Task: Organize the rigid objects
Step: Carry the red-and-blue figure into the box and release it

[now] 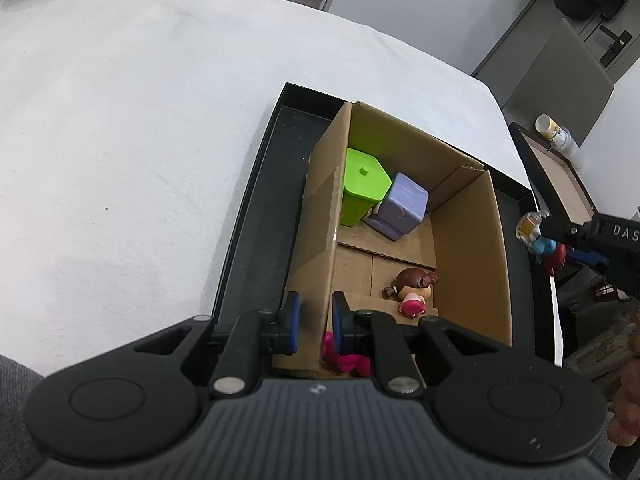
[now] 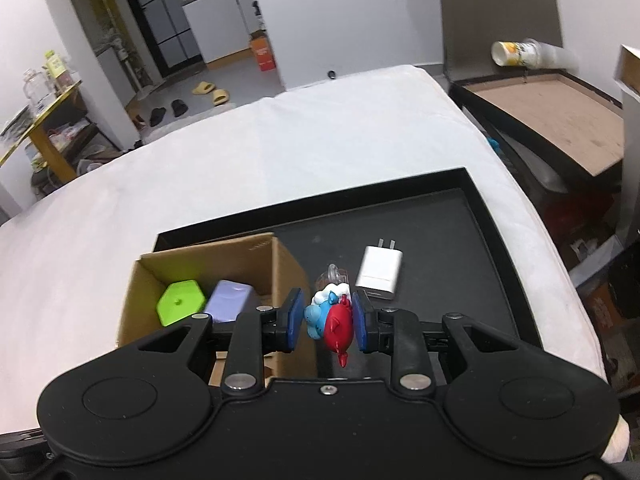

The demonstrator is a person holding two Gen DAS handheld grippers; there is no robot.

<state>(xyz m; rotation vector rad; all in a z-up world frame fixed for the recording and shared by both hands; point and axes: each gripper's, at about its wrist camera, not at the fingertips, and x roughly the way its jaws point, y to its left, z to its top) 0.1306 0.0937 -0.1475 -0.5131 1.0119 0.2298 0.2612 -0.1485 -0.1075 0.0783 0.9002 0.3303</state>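
Worktop (image 1: 120, 120) under a white cloth carried everything. On it sat a black tray (image 2: 460, 216), and inside the tray's left part stood an open cardboard box (image 1: 468, 256).

In the box, far corner: a green bin-shaped container (image 1: 362, 188) upright with its lid on, and a lavender cube (image 1: 402, 206) just beside it, touching or nearly so; I couldn't tell which. Nearer me on the box floor lay a small doll (image 1: 412, 290) with brown hair and a pink outfit, on its side. A pink item (image 1: 344, 360) sat at the box's near edge, mostly hidden behind my left jaws, so I couldn't identify it.

Left gripper (image 1: 316, 318) had its jaws clenched on the box's left wall, one pad outside it and one inside.

Right gripper (image 2: 327, 318) was grasping a red-and-blue toy figure (image 2: 330, 320) between its blue pads, held above the tray just right of the box. From the left wrist view the same toy hung off past the box's right wall, clear of the cardboard.

On the tray floor beyond the held toy lay a white charger plug (image 2: 380, 272), prongs pointing away, and next to it a small clear item (image 2: 332, 274) I couldn't make out.
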